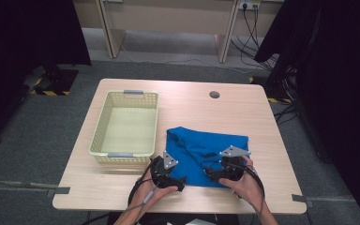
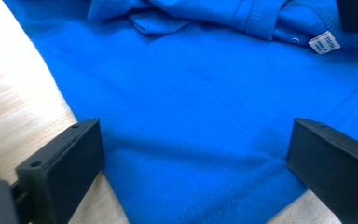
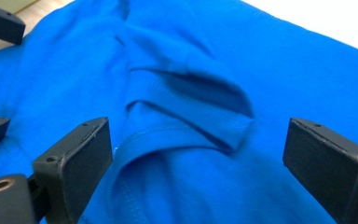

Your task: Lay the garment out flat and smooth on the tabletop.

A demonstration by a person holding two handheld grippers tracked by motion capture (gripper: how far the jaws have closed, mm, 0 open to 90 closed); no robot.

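Note:
A blue shirt (image 1: 206, 149) lies roughly folded on the near right half of the wooden table (image 1: 258, 108). My left gripper (image 1: 181, 181) is at the shirt's near left corner, open, with the hemmed edge of the cloth (image 2: 200, 116) lying flat between its wide-apart jaws. My right gripper (image 1: 211, 172) is over the shirt's near middle, open too. Between its jaws is a rumpled fold with a stitched seam (image 3: 186, 116). A white label (image 2: 324, 42) shows near the collar. The pads of neither gripper press on the cloth.
An empty pale yellow plastic basket (image 1: 101, 126) stands on the left half of the table, close to the shirt's left edge. A round cable hole (image 1: 214, 94) is at the back. Black curtains hang at both sides, and a desk stands behind.

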